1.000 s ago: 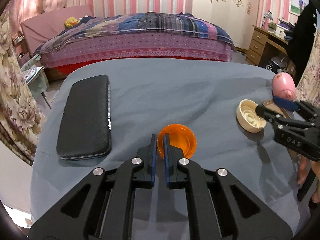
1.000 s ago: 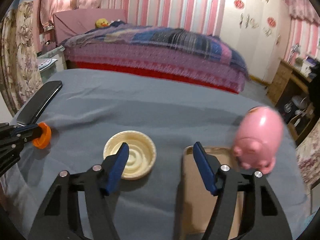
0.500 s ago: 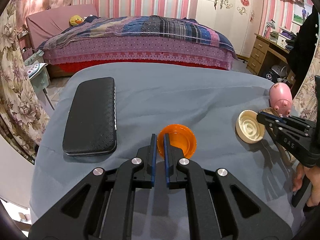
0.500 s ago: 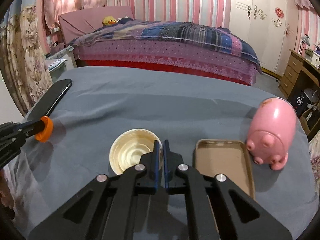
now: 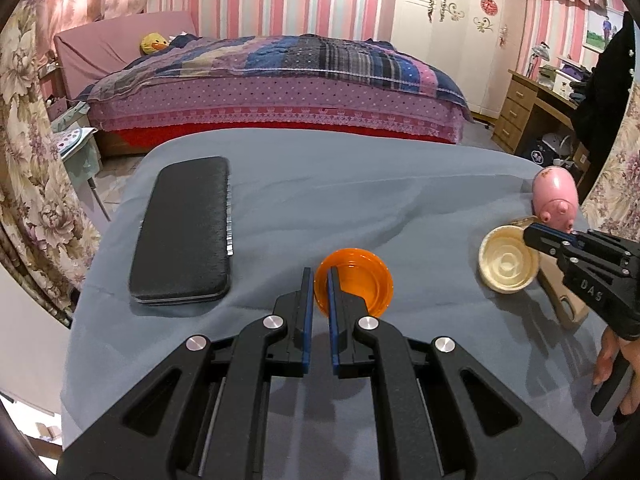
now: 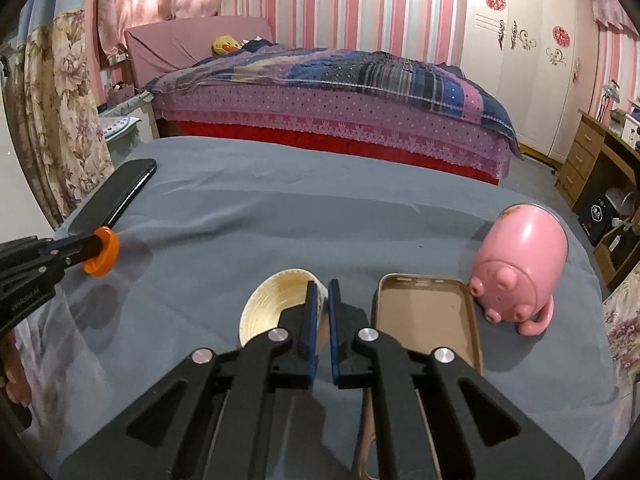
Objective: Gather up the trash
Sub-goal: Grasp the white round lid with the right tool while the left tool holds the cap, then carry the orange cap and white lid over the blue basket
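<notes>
My left gripper (image 5: 319, 276) is shut on the rim of an orange plastic lid (image 5: 356, 286) and holds it above the grey cloth-covered table (image 5: 360, 192). It also shows in the right wrist view (image 6: 102, 252). My right gripper (image 6: 323, 290) is shut on the rim of a cream plastic lid (image 6: 272, 306), lifted and tilted above the cloth. The cream lid also shows in the left wrist view (image 5: 506, 260).
A black case (image 5: 186, 232) lies at the table's left. A beige phone case (image 6: 426, 316) and a pink pig figure (image 6: 518, 268) sit at the right. A bed (image 5: 280, 88) stands beyond the table, a wooden desk (image 5: 532, 108) at far right.
My right gripper closed on the cream lid's rim and lifted it, tilting it up. My left gripper rose with the orange lid.
</notes>
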`<action>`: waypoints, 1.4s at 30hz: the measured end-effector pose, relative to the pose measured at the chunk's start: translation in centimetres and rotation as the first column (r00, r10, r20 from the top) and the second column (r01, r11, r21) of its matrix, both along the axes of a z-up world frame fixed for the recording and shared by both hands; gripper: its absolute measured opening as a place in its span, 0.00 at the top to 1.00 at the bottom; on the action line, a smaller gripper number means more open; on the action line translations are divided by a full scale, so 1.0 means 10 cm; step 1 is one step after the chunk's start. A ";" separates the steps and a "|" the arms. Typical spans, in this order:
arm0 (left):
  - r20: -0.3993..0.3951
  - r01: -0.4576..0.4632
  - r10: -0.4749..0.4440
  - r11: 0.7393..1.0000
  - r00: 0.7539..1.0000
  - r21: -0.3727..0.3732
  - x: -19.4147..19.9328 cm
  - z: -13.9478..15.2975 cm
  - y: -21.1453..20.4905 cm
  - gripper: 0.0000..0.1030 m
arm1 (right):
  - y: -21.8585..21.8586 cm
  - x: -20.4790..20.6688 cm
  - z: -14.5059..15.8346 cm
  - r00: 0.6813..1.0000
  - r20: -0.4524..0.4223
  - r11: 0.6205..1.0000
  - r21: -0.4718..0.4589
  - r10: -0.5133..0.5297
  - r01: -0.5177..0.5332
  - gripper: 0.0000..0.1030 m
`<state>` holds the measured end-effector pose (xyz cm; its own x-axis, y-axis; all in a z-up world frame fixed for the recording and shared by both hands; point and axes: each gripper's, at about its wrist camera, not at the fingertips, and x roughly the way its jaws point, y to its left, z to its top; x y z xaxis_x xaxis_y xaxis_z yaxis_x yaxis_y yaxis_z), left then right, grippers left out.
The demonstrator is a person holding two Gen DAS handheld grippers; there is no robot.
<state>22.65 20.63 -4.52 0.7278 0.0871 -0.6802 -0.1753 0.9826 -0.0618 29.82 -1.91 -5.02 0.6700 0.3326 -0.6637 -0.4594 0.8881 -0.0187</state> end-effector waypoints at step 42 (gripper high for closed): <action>0.045 0.049 -0.048 0.998 0.998 -0.024 -0.27 0.41 -0.64 0.95 | -1.27 -0.88 0.54 0.974 0.157 0.986 0.006 -0.164 0.165 0.41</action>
